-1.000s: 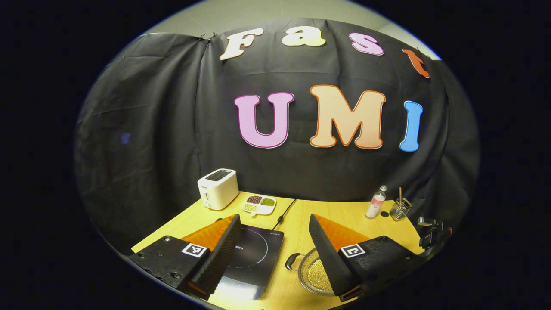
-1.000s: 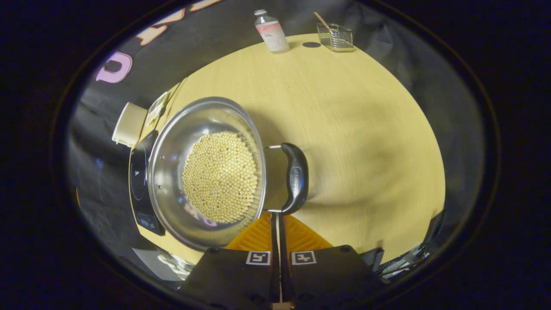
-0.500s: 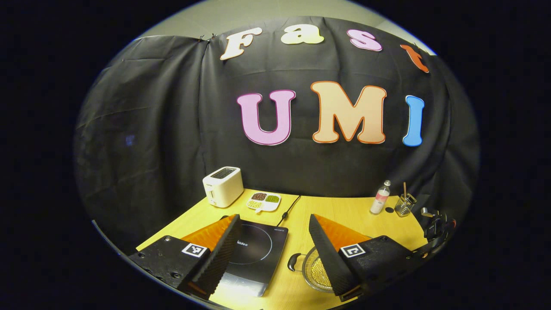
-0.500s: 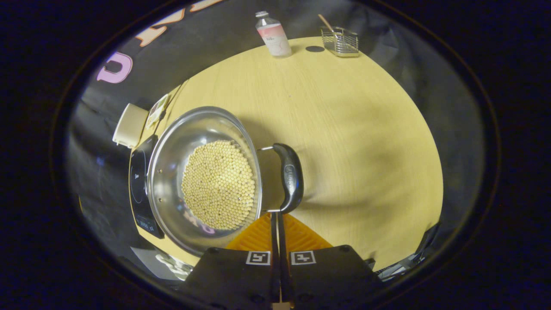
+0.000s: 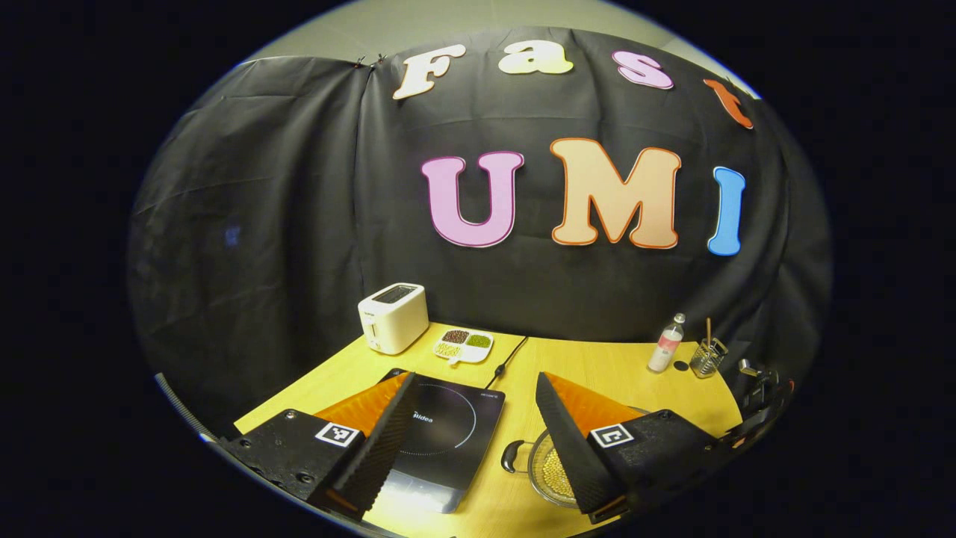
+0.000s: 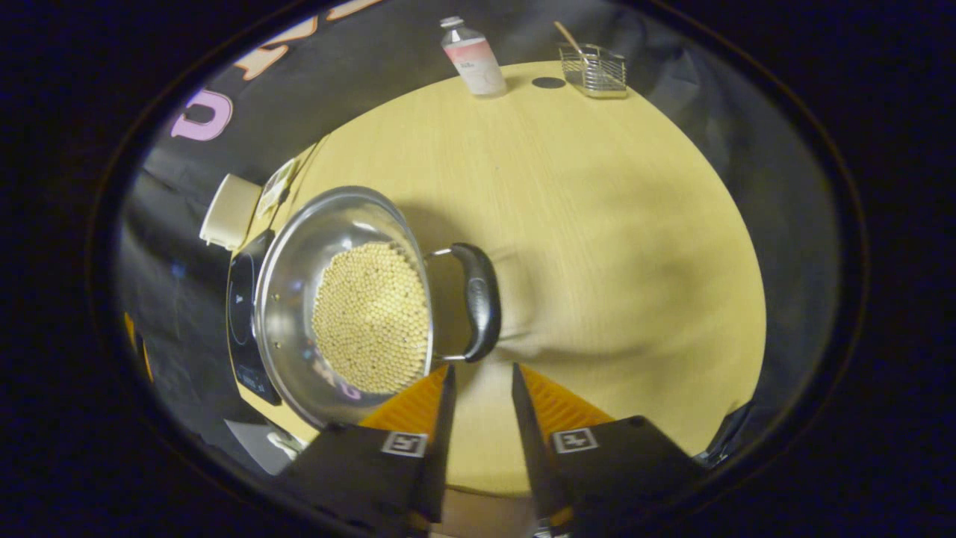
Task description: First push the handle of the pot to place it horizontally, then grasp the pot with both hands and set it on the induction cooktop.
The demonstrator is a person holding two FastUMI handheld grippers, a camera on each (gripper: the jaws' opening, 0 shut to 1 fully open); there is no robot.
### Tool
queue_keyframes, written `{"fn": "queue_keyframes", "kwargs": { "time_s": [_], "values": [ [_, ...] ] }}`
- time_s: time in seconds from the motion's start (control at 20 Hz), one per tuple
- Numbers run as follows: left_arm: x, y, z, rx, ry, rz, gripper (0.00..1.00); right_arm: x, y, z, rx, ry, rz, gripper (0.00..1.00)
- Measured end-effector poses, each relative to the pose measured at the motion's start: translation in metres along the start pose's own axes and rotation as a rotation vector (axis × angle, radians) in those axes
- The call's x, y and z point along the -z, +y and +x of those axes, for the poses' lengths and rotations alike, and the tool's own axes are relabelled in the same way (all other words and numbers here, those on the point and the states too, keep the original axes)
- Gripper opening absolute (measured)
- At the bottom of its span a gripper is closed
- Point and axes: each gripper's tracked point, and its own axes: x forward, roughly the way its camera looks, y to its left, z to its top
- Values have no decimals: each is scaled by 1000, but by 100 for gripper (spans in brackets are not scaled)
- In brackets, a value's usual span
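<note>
Pale wood counter [image 6: 597, 224] against black cloth. 1 pot [image 6: 299, 299] of beans beside 1 induction cooktop [image 5: 448, 433], 1 toaster [image 5: 393, 317], 1 bottle [image 6: 470, 57]. Left gripper [image 5: 474, 392] jaws spread wide; right gripper [image 6: 482, 377] jaws slightly parted, empty, near handle [image 6: 478, 299].

A white toaster [image 5: 393, 317] stands at the back of the yellow wooden surface [image 5: 597, 370], near the black cloth wall. At the toaster's three o'clock lies a white divided dish [image 5: 464, 345] holding dark, green and pale grains. Far over at three o'clock from that dish, a small clear bottle [image 5: 668, 344] stands just beside a wire holder [image 5: 706, 359] with a stick in it.
</note>
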Motion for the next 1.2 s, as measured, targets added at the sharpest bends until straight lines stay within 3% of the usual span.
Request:
{"fn": "queue_keyframes", "kwargs": {
  "time_s": [0.05,0.1,0.15,0.2,0.3,0.35,0.45,0.55,0.6,0.65,0.7,0.75,1.05,1.1,1.15,1.2],
  "values": [
    [5,1,2,0,11,1,93,2,-7,-2,9,8,3,60],
    [10,1,6,3,24,3,97,3,-15,-5,12,15,17,66],
    [17,-1,10,13,46,8,96,1,-21,-9,11,14,41,78],
    [28,-4,15,28,81,14,96,-1,-26,-14,3,8,70,82],
    [55,-11,25,65,167,36,97,-11,-27,-28,-46,-21,127,100],
    [68,-14,28,81,212,43,97,-18,-28,-34,-64,-45,148,94],
    [93,-27,32,138,302,24,97,-34,-25,-48,-94,-87,165,93],
    [113,-38,38,195,383,-13,97,-51,-20,-60,-121,-128,160,93],
    [122,-41,40,213,428,-27,97,-60,-14,-64,-144,-145,163,100],
    [132,-42,43,223,470,-31,97,-68,-7,-66,-170,-161,171,93],
    [138,-43,49,234,505,-30,98,-75,1,-65,-196,-171,176,93],
    [146,-45,53,251,540,-30,96,-80,7,-62,-217,-173,178,100],
    [194,-58,74,330,751,-31,95,-84,15,-20,-202,-115,116,100],
    [200,-58,77,331,779,-27,95,-82,15,-15,-199,-102,107,93],
    [206,-58,81,327,805,-23,94,-81,16,-10,-195,-88,99,100],
    [212,-58,85,322,825,-22,94,-80,17,-2,-191,-76,91,94]
  ]
}}
